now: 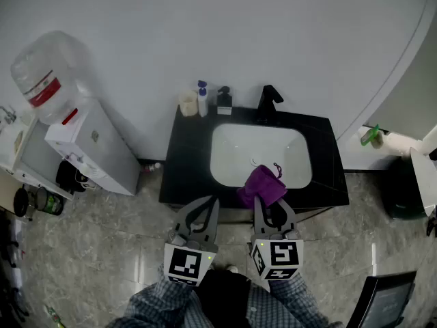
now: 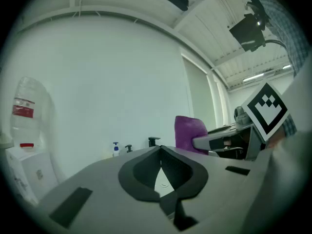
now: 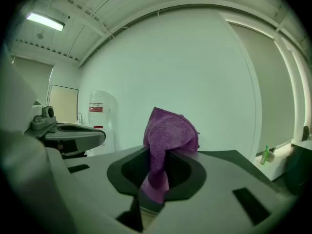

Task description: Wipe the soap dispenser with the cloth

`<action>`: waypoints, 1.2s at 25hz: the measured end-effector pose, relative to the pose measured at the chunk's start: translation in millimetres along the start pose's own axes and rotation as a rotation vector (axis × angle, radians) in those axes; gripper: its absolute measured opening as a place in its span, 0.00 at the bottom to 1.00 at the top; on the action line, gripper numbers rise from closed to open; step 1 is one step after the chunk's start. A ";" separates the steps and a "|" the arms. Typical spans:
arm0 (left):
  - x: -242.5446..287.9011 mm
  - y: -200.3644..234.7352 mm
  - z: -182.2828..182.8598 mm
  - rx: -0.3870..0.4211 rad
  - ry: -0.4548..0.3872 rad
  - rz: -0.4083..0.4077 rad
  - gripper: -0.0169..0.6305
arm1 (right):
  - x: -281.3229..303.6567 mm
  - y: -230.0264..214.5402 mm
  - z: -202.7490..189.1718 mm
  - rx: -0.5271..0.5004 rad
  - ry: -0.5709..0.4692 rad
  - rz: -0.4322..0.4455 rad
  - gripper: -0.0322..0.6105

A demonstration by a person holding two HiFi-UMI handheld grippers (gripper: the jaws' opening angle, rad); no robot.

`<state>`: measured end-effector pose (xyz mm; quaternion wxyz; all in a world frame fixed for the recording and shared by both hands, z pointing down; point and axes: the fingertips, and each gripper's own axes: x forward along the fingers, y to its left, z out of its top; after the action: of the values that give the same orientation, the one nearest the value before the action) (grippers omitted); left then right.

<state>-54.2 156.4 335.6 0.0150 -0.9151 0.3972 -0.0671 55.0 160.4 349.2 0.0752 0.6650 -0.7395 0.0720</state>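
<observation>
The soap dispenser [image 1: 224, 100], clear with a black pump, stands at the back of the black counter [image 1: 183, 162], left of the black faucet [image 1: 269, 102]. In the left gripper view the soap dispenser [image 2: 128, 148] is small and far off. My right gripper [image 1: 266, 201] is shut on a purple cloth [image 1: 262, 185], held over the front rim of the white sink [image 1: 229, 157]. The cloth [image 3: 167, 135] sticks up from between the right gripper's [image 3: 158, 155] jaws. My left gripper [image 1: 210, 201] hangs beside it at the counter's front edge, shut on nothing; its jaws [image 2: 161, 152] meet at the tips.
A blue-capped pump bottle [image 1: 202, 98] and a pale cup [image 1: 188, 103] stand left of the dispenser. A white water cooler [image 1: 92, 145] with its bottle [image 1: 44, 74] stands at the left. At the right are a green bottle [image 1: 372, 136] on a ledge and a dark bin [image 1: 403, 191].
</observation>
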 end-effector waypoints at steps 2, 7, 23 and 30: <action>0.8 -0.6 3.0 0.006 -0.018 -0.001 0.03 | -0.2 -0.6 -0.5 0.004 0.001 -0.002 0.17; -0.1 -1.2 0.1 0.000 0.003 -0.004 0.03 | -0.5 -0.5 -0.4 0.008 0.002 -0.003 0.17; 2.1 -9.4 4.7 0.005 -0.011 0.011 0.03 | -6.9 -11.5 -0.2 0.041 -0.008 -0.002 0.17; 8.0 -27.8 11.2 0.014 -0.007 0.029 0.03 | -16.4 -30.4 5.9 0.034 -0.026 0.009 0.17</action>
<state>-27.1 169.3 327.6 0.0238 -0.9094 0.4098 -0.0663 86.8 172.0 340.2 0.0539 0.6639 -0.7420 0.0762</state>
